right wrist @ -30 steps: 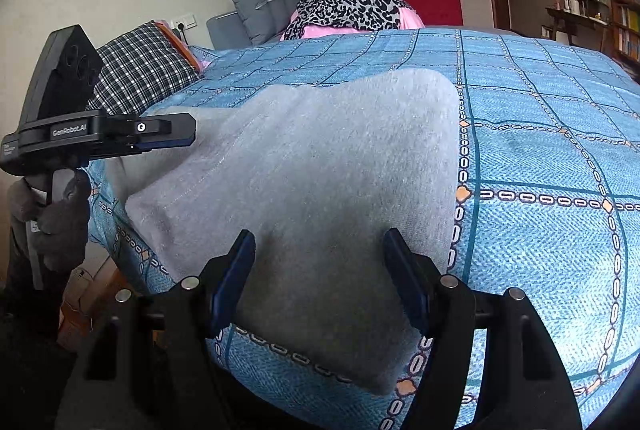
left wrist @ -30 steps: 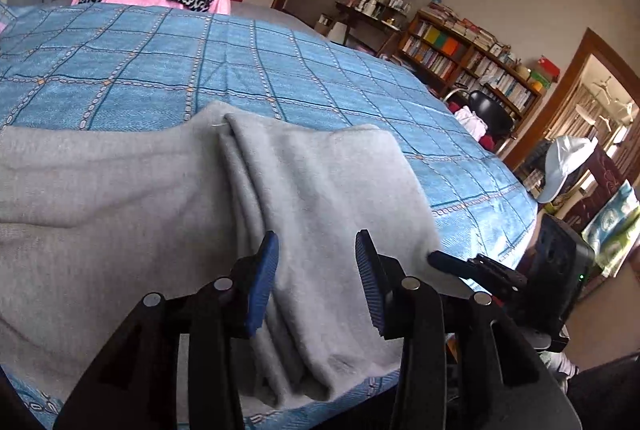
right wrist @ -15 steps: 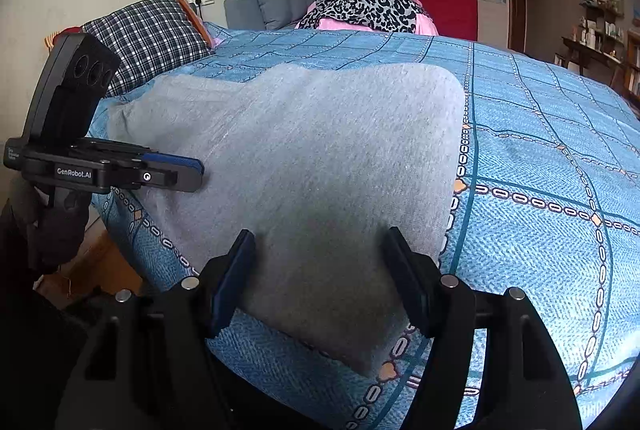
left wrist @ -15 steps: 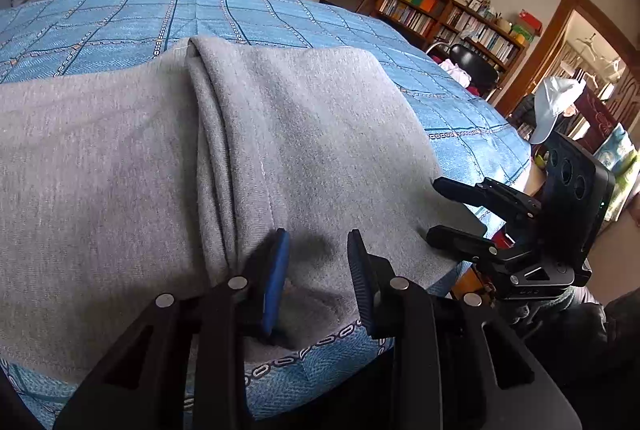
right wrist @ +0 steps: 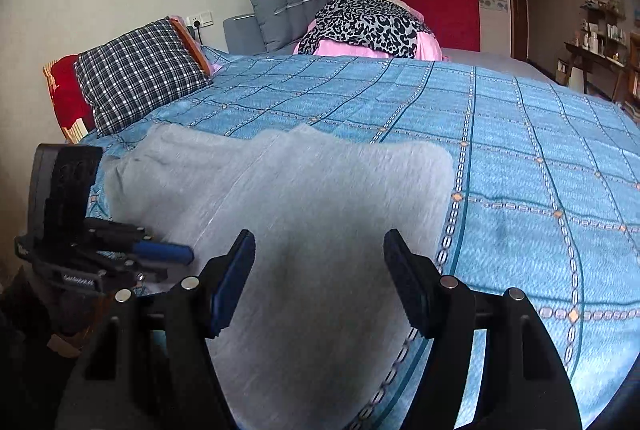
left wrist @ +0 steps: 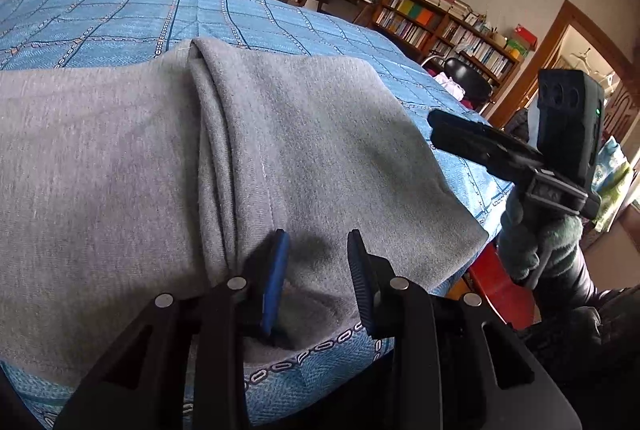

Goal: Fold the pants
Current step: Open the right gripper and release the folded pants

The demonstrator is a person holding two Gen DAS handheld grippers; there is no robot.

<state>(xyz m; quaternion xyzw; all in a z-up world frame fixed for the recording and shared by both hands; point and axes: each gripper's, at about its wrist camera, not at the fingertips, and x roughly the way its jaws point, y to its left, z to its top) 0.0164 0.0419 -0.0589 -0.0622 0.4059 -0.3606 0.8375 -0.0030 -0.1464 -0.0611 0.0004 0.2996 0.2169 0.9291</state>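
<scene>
Grey pants: spread flat on blue patterned bedspread, filling centre and left of the left wrist view; left portion cut off by frame edge, near hem hidden behind gripper body.
Left gripper: lower centre, jaws parted, straddling a fold near the bed's edge, nothing clamped.
Right gripper: lower centre of the right wrist view, jaws wide apart above blurred grey cloth.
Leopard-print fabric: far end, contents beneath unclear.

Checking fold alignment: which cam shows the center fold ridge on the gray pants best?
Left wrist. The ridge runs sharp and close through the gray pants, ending beside the open left tool. In the right wrist view the pants are motion-blurred, and the ridge is only a faint line.
</scene>
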